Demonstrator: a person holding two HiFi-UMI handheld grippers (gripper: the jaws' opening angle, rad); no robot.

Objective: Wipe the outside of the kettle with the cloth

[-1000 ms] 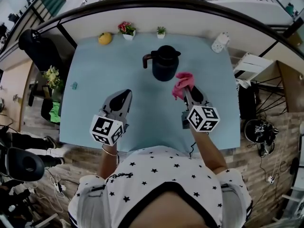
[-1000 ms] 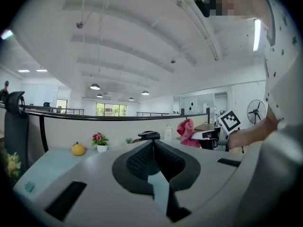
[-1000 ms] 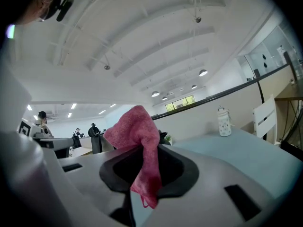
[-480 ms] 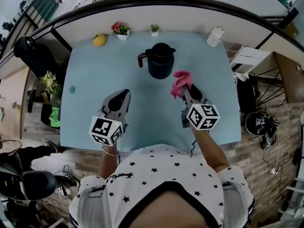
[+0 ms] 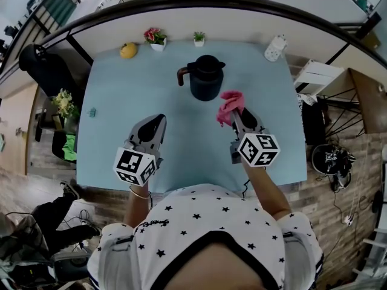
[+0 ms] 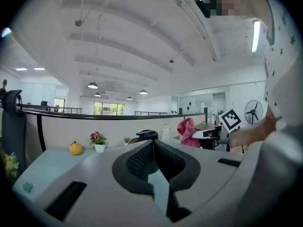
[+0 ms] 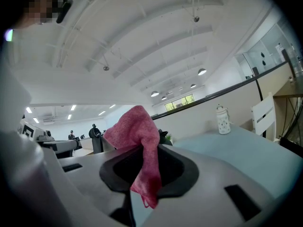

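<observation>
A dark kettle (image 5: 204, 78) with a brown handle on its left stands upright on the light blue table (image 5: 121, 113), toward the far middle. My right gripper (image 5: 235, 112) is shut on a pink cloth (image 5: 230, 106), held just right of and nearer than the kettle, not touching it. In the right gripper view the cloth (image 7: 140, 145) drapes over the jaws and hides most of the kettle. My left gripper (image 5: 158, 121) is shut and holds nothing, hovering above the table's near left. The kettle's lid (image 6: 147, 135) peeks over its jaws.
Along the far edge sit a yellow fruit (image 5: 127, 50), a red-flowered pot (image 5: 156, 37), a small green plant (image 5: 198, 38) and a white spotted jar (image 5: 274, 47). A small teal object (image 5: 92, 112) lies near the left edge. A white shelf (image 5: 314, 77) stands off the right side.
Both grippers hold almost the same place. The view shifted slightly, so the kettle and table sit a little differently in frame. The cloth stays clamped.
</observation>
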